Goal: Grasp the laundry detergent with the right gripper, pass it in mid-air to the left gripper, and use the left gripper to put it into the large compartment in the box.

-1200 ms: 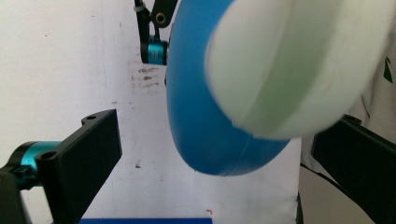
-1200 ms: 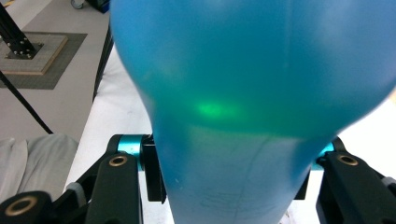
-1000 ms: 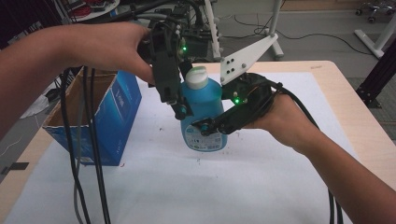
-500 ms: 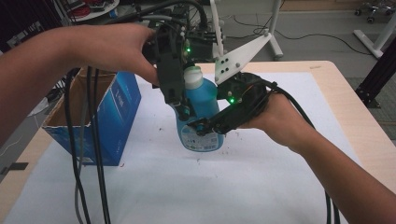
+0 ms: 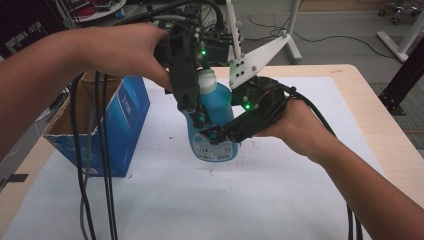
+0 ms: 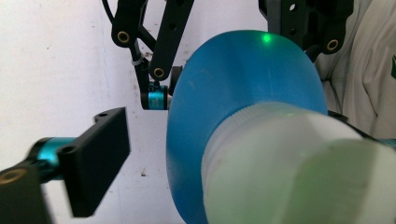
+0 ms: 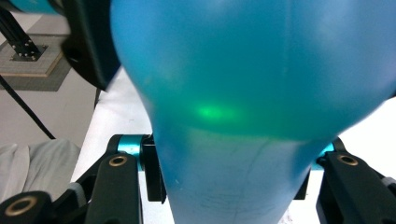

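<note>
In the high view, a blue bottle [image 5: 214, 127] with a pale cap [image 5: 206, 80] is held tilted above the middle of the white-covered worktop [image 5: 280, 195]. The right hand-held gripper [image 5: 220, 135] clamps its lower body from the right. The left hand-held gripper [image 5: 192, 107] comes down from above on the bottle's left side, near the cap. A blue cardboard box [image 5: 117, 127] stands at the left.

In the left gripper view, one black jaw stands clear to the left of the bottle [image 6: 233, 102]; the jaws have just been closing, with the cap [image 6: 299, 172] between them, not yet pressed.

In the right gripper view, both jaws press the bottle's [image 7: 247, 84] narrower part.
</note>
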Tool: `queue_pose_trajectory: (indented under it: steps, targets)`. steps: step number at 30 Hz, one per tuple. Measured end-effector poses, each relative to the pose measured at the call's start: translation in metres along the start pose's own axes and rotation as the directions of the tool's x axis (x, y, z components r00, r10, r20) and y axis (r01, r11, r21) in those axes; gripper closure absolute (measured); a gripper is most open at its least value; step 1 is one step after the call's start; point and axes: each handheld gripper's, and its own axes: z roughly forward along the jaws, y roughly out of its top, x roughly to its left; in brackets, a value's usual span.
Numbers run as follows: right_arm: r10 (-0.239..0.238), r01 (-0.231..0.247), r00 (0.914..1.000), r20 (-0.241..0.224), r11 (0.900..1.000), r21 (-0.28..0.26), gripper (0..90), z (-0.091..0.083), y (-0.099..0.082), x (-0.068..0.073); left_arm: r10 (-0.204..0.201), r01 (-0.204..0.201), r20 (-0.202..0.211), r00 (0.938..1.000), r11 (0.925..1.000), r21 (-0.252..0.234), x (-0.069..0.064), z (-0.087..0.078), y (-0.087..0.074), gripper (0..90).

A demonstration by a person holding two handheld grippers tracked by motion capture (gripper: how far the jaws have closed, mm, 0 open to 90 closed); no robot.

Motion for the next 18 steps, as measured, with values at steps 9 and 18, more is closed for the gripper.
queue_pose_trajectory:
  steps: [9, 18]
  targets:
    - [-0.003, 0.003, 1.0, 0.002, 1.0, -0.001, 46.1, 0.0009, 0.0002, 0.0001, 0.022, -0.022, 0.012, 0.9997, 0.9998, -0.001, -0.0011, 0.0007, 0.0011, 15.4]
    - [0.003, -0.003, 1.0, 0.002, 1.0, -0.003, 46.1, 0.0001, 0.0004, 0.0006, 0.043, -0.043, 0.02, 0.9989, 0.999, -0.008, -0.001, 0.0, 0.0013, 25.8]
